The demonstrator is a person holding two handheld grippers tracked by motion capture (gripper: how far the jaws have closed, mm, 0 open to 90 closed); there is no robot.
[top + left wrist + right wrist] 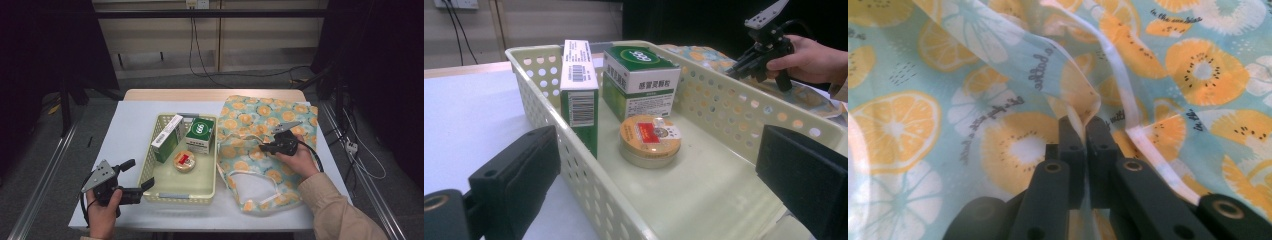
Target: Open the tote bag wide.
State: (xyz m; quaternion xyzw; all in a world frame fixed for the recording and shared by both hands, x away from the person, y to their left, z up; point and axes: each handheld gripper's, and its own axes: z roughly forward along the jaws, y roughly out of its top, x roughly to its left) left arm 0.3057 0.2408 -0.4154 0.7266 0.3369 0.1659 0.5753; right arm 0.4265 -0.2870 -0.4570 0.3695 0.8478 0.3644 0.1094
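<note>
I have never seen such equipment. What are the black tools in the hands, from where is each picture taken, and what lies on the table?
There is no robot: a person holds one set of black tongs in each hand. One camera looks down from above the table; two more ride on the tongs and look along their jaws.

On the table stands a pale yellow perforated basket holding a tall green and white box, a squarer green box and a round tin. Beside it lies a fruit-print cloth bag.

The left tongs are open, their jaws on either side of the basket's near corner, holding nothing. The right tongs are shut on a fold of the bag.
</note>
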